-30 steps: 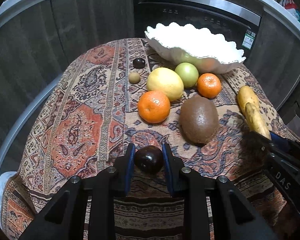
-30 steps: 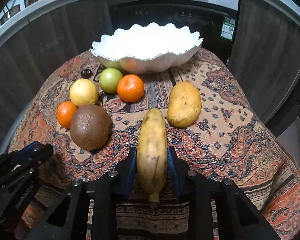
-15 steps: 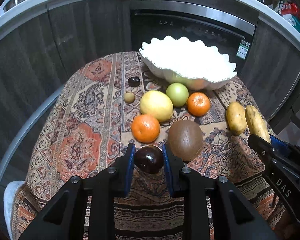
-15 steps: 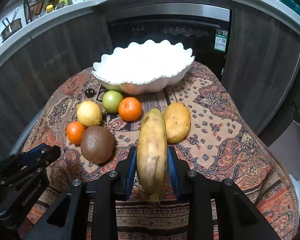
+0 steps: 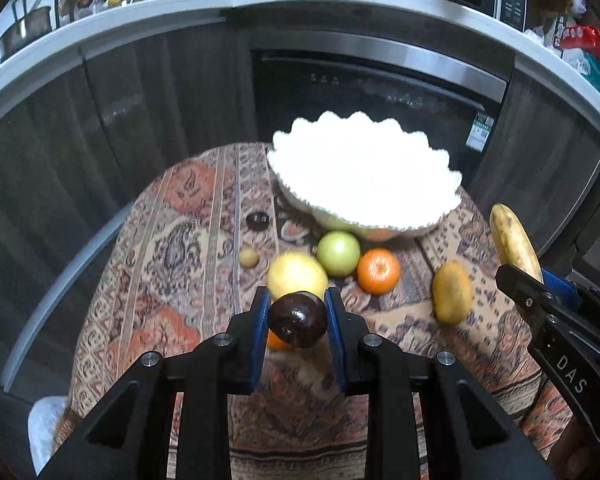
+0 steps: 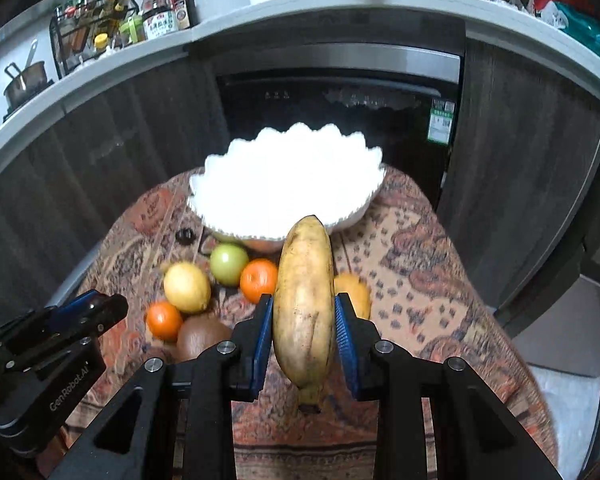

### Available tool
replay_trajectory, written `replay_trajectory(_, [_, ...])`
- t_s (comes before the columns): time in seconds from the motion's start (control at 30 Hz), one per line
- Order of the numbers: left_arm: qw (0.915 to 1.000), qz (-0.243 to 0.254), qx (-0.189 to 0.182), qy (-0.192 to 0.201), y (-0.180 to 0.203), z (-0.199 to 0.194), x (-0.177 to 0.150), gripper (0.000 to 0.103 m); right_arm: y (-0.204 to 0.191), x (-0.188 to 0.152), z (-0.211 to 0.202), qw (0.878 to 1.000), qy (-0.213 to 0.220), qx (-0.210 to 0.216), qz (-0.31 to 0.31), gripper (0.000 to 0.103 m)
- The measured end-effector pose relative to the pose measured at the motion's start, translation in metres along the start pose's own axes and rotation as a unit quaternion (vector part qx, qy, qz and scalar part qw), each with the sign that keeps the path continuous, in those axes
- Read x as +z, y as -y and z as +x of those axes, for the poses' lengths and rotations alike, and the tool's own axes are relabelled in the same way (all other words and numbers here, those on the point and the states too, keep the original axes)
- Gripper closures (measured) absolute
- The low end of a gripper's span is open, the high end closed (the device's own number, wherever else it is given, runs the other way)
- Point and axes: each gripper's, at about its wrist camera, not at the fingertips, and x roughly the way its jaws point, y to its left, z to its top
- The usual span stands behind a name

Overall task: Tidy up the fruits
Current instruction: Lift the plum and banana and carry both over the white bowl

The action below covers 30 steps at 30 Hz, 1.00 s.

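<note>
My left gripper [image 5: 298, 314] is shut on a dark round plum [image 5: 297, 320] and holds it high above the patterned table. My right gripper [image 6: 304, 316] is shut on a yellow banana [image 6: 304, 300], also lifted; it shows in the left wrist view [image 5: 514, 242] too. A white scalloped bowl [image 5: 364, 184] stands at the table's far end, also in the right wrist view [image 6: 288, 184]. On the cloth lie a lemon [image 5: 296, 276], a green apple [image 5: 338, 252], an orange [image 5: 379, 271], a mango [image 5: 452, 292], a second orange [image 6: 164, 320] and a kiwi [image 6: 200, 338].
A second dark plum [image 5: 257, 221] and a small tan fruit [image 5: 248, 257] lie left of the bowl. Dark cabinets and an oven [image 5: 380, 92] stand behind the table. A counter [image 6: 100, 32] above holds bottles and a pot.
Both grippers have risen and pulled back from the table with their fruit still held. The table and bowl now look smaller and farther below.
</note>
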Motion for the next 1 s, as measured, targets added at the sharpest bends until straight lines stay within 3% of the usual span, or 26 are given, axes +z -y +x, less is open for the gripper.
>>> replay_trajectory(0.53, [0.9994,0.010,-0.010,0.030,0.013,0.014,0.083,0.076,0.010,0.069,0.009,0.999,0.031,-0.008,0.002,0.072])
replay_trajectory(1.0, [0.9987,0.027,-0.002,0.042,0.017,0.059,0.137,0.076,0.017,0.118,0.054,0.999,0.035,-0.021,0.001,0.072])
